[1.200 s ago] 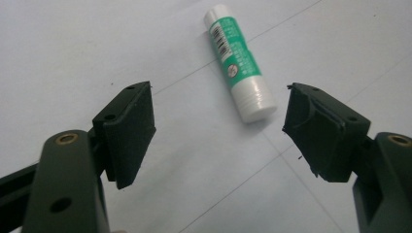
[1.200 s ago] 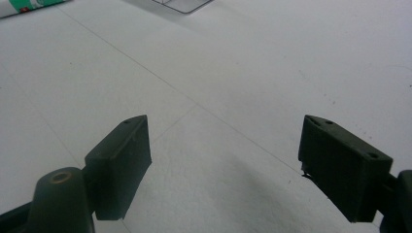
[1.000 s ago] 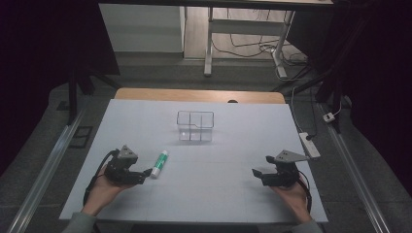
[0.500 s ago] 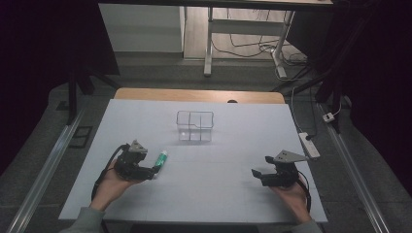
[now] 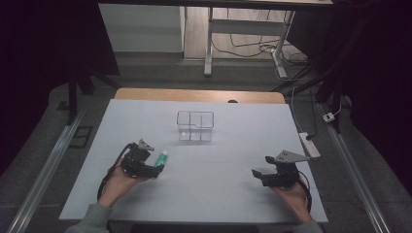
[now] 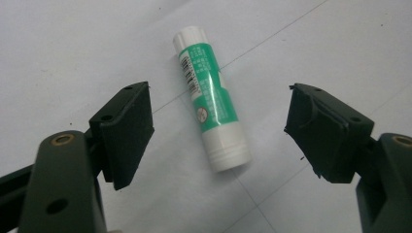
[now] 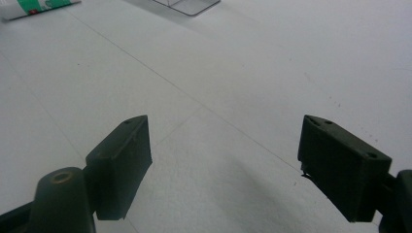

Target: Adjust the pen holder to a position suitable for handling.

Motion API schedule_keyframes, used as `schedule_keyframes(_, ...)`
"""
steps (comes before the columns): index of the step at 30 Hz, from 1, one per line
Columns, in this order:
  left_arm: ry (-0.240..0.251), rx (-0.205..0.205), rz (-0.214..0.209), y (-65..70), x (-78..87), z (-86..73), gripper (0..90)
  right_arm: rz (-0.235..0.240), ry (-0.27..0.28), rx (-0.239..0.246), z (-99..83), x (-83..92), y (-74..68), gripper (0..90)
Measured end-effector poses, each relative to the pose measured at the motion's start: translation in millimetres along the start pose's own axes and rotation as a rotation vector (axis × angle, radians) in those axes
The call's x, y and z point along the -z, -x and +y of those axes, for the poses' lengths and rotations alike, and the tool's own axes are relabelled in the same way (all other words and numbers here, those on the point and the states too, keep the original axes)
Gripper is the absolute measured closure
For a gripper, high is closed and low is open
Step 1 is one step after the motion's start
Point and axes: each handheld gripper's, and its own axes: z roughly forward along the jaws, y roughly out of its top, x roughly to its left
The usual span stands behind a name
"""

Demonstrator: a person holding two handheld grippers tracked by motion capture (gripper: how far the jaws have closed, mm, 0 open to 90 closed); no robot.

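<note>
clear two-part box (image 5: 195, 126) at frame centre holds nothing visible. left gripper (image 5: 154, 170), jaws apart, has moved up around the glue stick (image 6: 210, 97); right gripper (image 5: 256, 174) stays apart, lower right.

A clear plastic container (image 5: 195, 125) with inner compartments stands upright on the white table surface (image 5: 218, 184), toward the far middle; a wooden edge (image 5: 194, 95) borders the table's far side; a white power strip (image 5: 310, 144) lies at the right edge; cables (image 5: 243, 46) trail on the floor beyond, beside a white desk frame (image 5: 208, 43).
</note>
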Motion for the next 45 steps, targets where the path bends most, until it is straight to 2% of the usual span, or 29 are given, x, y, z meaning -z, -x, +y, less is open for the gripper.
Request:
schedule_keyframes(4, -0.018, -0.012, 0.003, 2.9, -5.7, 4.2, 24.6, 0.004, 0.0, -0.001, -0.1, -0.7, 0.0, 19.1)
schedule_keyframes(12, -0.076, -0.034, 0.044, 7.6, -19.6, 8.7, 23.8, 0.001, -0.012, 0.002, -0.2, -1.2, -0.3, 19.2)
schedule_keyframes(18, -0.104, -0.03, 0.049, 5.5, -27.4, 9.5, 23.7, 0.002, -0.02, 0.004, -0.2, -1.9, -0.3, 19.2)
schedule_keyframes(24, -0.132, -0.047, 0.061, 5.8, -32.4, 8.9, 29.4, -0.001, -0.021, 0.003, -0.4, -2.3, 0.1, 19.2)
schedule_keyframes(27, -0.147, -0.042, 0.066, 3.9, -34.5, 7.9, 32.2, -0.007, -0.021, -0.001, -0.4, -1.9, 0.2, 19.2)
schedule_keyframes(31, -0.162, -0.039, 0.051, 2.1, -37.8, 5.8, 35.5, -0.003, -0.021, -0.002, -0.5, -2.1, 0.5, 19.2)
schedule_keyframes(37, -0.163, -0.021, -0.019, -1.9, -37.5, 4.0, 51.6, -0.007, -0.024, -0.006, -0.8, -2.7, 0.9, 19.5)
schedule_keyframes(41, -0.157, -0.011, -0.026, -4.1, -35.7, 2.3, 63.1, -0.008, -0.021, -0.007, -0.6, -1.7, 0.8, 19.7)
schedule_keyframes(45, -0.154, -0.012, -0.033, -5.3, -35.6, 1.9, 64.3, -0.004, -0.023, -0.006, -0.8, -2.4, 0.8, 19.7)
